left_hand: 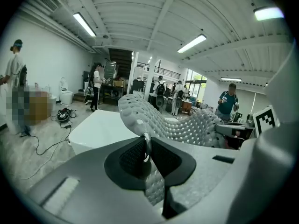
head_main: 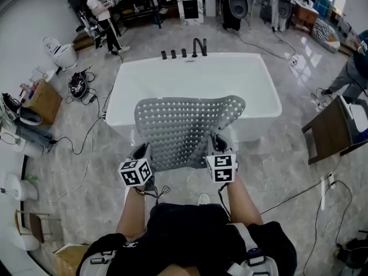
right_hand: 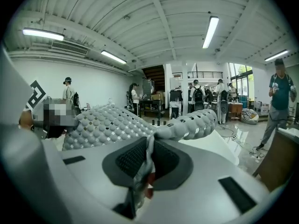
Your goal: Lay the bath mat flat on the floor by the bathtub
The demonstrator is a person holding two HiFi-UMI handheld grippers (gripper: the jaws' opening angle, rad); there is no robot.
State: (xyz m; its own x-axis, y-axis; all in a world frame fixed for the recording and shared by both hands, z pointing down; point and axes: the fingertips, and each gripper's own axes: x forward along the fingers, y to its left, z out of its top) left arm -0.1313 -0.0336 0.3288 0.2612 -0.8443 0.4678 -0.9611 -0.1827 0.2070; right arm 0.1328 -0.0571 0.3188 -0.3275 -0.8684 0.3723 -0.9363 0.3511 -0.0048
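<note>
The grey perforated bath mat (head_main: 183, 124) hangs spread in the air between my two grippers, in front of the white bathtub (head_main: 195, 82). My left gripper (head_main: 142, 152) is shut on the mat's near left corner. My right gripper (head_main: 219, 144) is shut on its near right corner. The mat's far edge curls over the tub's near rim. In the left gripper view the mat (left_hand: 173, 122) runs out from between the pads (left_hand: 135, 155). The right gripper view shows the mat (right_hand: 112, 122) pinched the same way, bulging ahead of the jaws.
Black taps (head_main: 184, 50) stand on the tub's far rim. Cables (head_main: 86, 137) trail over the marble floor at left, and another cable (head_main: 305, 191) at right. A wooden stool (head_main: 330, 132) stands to the right. A toilet (head_main: 60, 52), boxes and people occupy the far room.
</note>
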